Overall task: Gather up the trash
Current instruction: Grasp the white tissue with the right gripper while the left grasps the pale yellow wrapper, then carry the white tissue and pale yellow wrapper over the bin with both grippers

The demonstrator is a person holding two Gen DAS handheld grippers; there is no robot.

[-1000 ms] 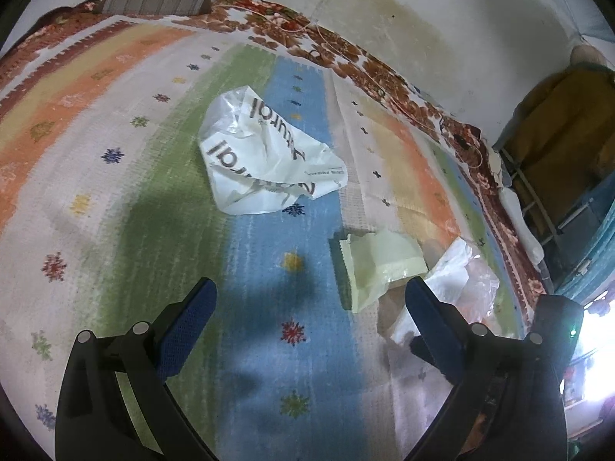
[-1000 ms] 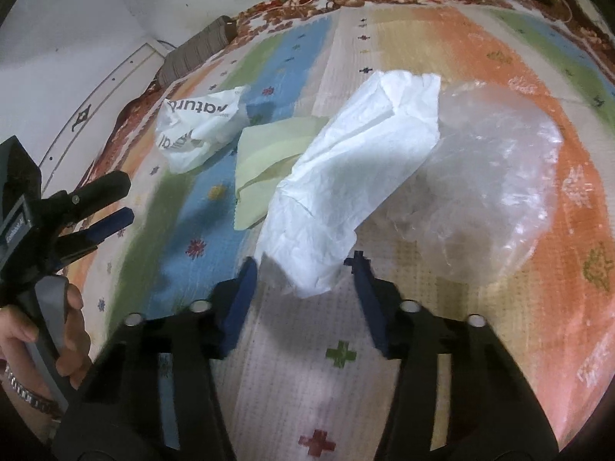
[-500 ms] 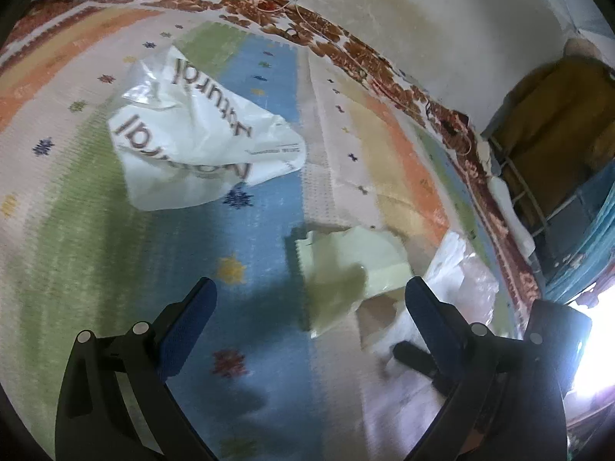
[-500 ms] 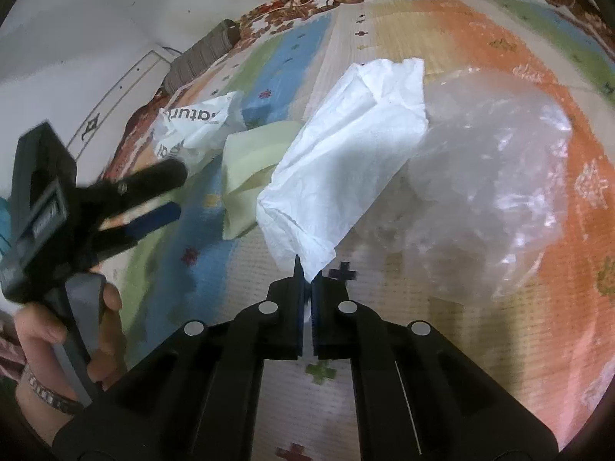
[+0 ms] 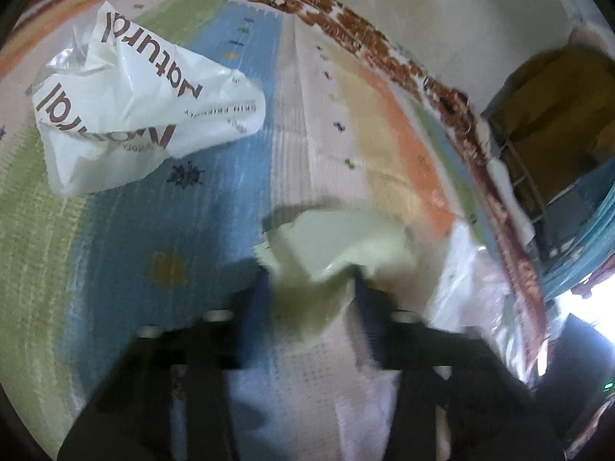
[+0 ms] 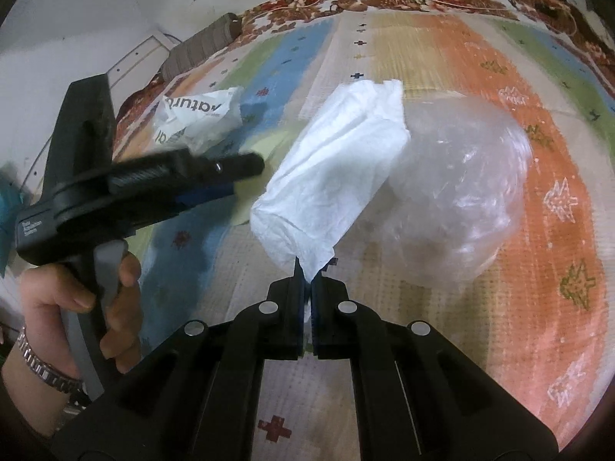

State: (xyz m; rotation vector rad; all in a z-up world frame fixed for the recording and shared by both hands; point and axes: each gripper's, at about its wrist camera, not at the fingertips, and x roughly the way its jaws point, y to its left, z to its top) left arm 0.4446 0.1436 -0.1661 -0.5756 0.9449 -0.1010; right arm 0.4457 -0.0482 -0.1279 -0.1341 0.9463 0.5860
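Right gripper [image 6: 306,274]: jaws pinched on the lower corner of a crumpled white tissue sheet [image 6: 330,176]. Left gripper [image 5: 311,292]: jaws just closing around a pale green paper scrap [image 5: 338,246] (contact blurred). Printed white plastic bag [image 5: 127,115] at 10 o'clock on the striped woven mat [image 5: 115,253], open mat around it.

Both views are fisheye cameras riding on hand-held grippers, angled steeply down and close over a striped rug [image 5: 238,88]. The left wrist view faces toward a wall at the upper right of its frame. The right wrist view looks across from the other side. Both share the printed bag [image 5: 127,115] [image 6: 200,119], pale green wrapper [image 5: 334,242] and clear plastic [image 6: 461,199].
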